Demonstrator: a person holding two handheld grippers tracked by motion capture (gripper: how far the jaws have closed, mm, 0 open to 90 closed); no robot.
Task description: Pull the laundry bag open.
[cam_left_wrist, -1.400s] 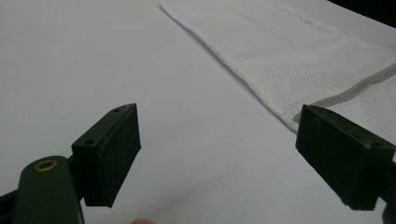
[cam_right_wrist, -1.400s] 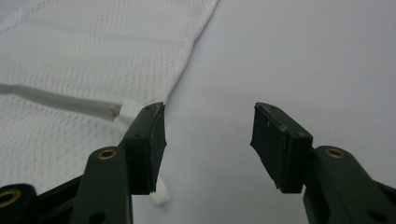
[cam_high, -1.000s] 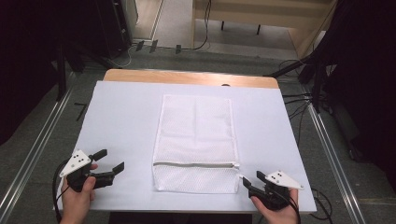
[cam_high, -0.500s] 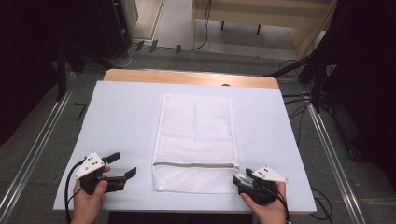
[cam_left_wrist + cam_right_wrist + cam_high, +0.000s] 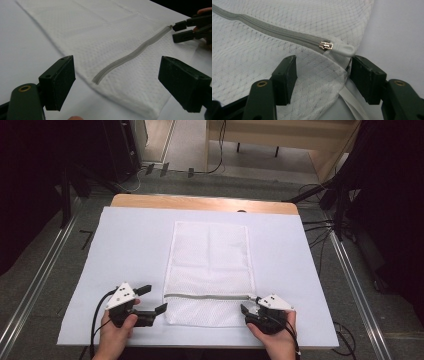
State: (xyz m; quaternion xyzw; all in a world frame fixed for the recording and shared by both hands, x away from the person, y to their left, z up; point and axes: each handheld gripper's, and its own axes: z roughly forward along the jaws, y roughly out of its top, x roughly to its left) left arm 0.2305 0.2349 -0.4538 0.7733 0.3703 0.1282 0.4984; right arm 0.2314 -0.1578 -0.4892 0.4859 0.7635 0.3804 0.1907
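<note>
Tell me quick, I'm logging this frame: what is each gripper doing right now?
Left gripper: open, holding nothing, beside the mesh bag's left edge.
Right gripper: open, jaws straddling the bag's corner at the zipper pull, not clamped.

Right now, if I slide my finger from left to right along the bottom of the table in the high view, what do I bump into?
Left gripper → white mesh bag with its grey zipper → right gripper, all lying on the white table cover.
</note>
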